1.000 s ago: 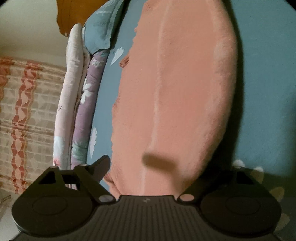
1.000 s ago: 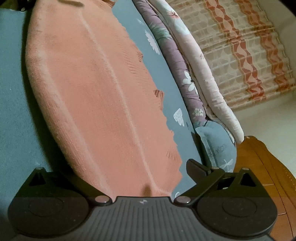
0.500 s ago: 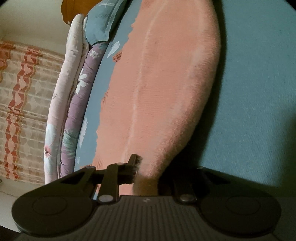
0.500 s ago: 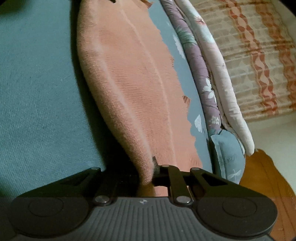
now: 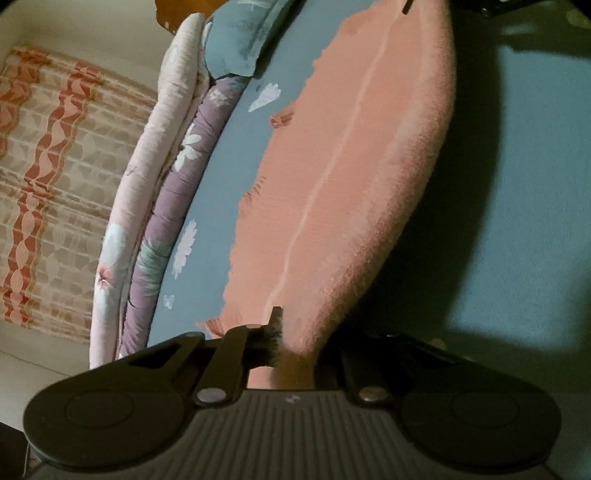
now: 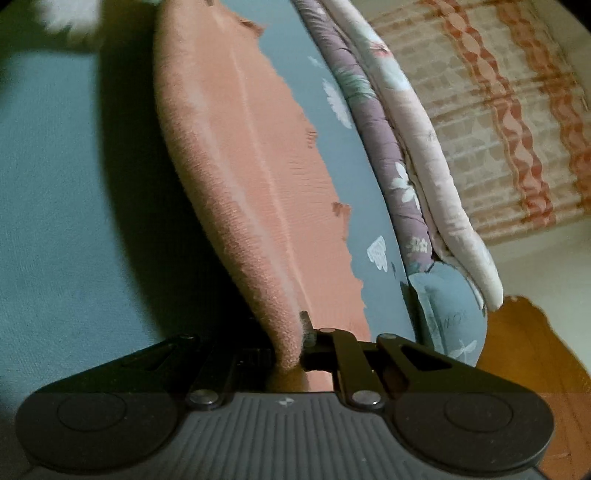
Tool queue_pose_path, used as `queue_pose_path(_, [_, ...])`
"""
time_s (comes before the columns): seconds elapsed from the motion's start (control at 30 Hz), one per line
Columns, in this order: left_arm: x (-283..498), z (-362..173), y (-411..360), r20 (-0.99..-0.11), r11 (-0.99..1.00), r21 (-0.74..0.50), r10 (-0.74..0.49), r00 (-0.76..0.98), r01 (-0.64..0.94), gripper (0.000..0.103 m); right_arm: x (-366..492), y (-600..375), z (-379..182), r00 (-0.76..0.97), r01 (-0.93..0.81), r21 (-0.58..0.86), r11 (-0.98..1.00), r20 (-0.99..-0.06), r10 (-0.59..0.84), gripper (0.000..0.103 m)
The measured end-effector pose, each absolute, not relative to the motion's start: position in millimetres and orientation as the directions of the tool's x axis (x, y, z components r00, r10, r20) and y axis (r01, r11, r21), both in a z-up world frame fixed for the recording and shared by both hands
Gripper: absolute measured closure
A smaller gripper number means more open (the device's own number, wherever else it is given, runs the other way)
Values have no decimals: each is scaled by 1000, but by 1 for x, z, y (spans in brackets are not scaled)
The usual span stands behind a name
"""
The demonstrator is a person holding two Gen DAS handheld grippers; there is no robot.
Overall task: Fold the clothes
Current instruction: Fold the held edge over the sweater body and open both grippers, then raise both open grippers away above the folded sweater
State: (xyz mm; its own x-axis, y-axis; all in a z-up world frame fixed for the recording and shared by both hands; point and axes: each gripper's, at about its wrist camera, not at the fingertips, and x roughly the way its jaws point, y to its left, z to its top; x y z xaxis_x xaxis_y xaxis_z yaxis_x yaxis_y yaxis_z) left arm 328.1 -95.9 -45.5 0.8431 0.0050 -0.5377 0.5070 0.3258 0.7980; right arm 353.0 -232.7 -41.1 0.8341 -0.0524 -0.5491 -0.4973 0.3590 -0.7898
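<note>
A salmon-pink knit garment [image 5: 347, 177] hangs stretched between my two grippers above a teal bedsheet [image 5: 535, 184]. My left gripper [image 5: 295, 343] is shut on one end of the garment's edge. My right gripper [image 6: 291, 347] is shut on the other end of the same garment [image 6: 243, 177]. The cloth is lifted off the teal sheet [image 6: 55, 203] and casts a dark shadow on it. A pale crease runs along the garment's length. The right gripper's tip shows at the far end in the left wrist view [image 5: 408, 5].
A rolled purple and pink floral quilt [image 5: 159, 206] lies along the bed's far side, also in the right wrist view [image 6: 413, 155]. A teal pillow [image 6: 447, 310] sits by a wooden headboard [image 6: 535, 350]. An orange-patterned curtain [image 5: 48, 177] hangs behind.
Both grippers closed on the garment's ends and lifted it; the cloth now hangs higher off the sheet, with a larger shadow beneath.
</note>
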Motion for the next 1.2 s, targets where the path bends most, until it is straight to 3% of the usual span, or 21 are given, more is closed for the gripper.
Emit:
queue_pose_path(0.1, [312, -33, -92, -549, 323, 789, -12, 836, 523, 95, 345, -236, -23, 823, -508, -768, 391, -566, -43, 89])
queue_pose_path(0.3, [259, -23, -65, -631, 272, 740, -38, 775, 615, 95, 296, -241, 7, 706, -653, -624, 429, -707, 45, 89])
queue_pose_path(0.73, [167, -15, -34, -823, 287, 526, -64, 564, 800, 95, 213, -236, 12, 405, -848, -333, 412, -909, 99, 87])
queue_pose_path(0.8, [167, -19, -34, -846, 298, 490, -62, 529, 819, 93, 216, -236, 6, 362, -854, -288, 433, -927, 97, 84])
queue_pose_path(0.87, [169, -19, -32, -873, 306, 443, -69, 483, 843, 86, 223, -239, 3, 291, -857, -210, 471, -951, 106, 71])
queue_pose_path(0.9, [170, -14, -29, -893, 317, 395, -86, 441, 862, 80, 227, -241, 2, 258, -853, -170, 493, -959, 117, 68])
queue_pose_path(1.0, [178, 11, -9, -939, 372, 213, -179, 295, 903, 79, 233, -255, 11, 195, -842, -87, 532, -969, 152, 64])
queue_pose_path(1.1, [192, 40, 16, -928, 475, 118, -259, 267, 872, 79, 237, -275, 30, 179, -805, -8, 594, -957, 230, 57])
queue_pose_path(1.2, [215, 59, 37, -889, 604, 49, -337, 311, 796, 66, 252, -296, 51, 219, -738, 87, 669, -907, 359, 48])
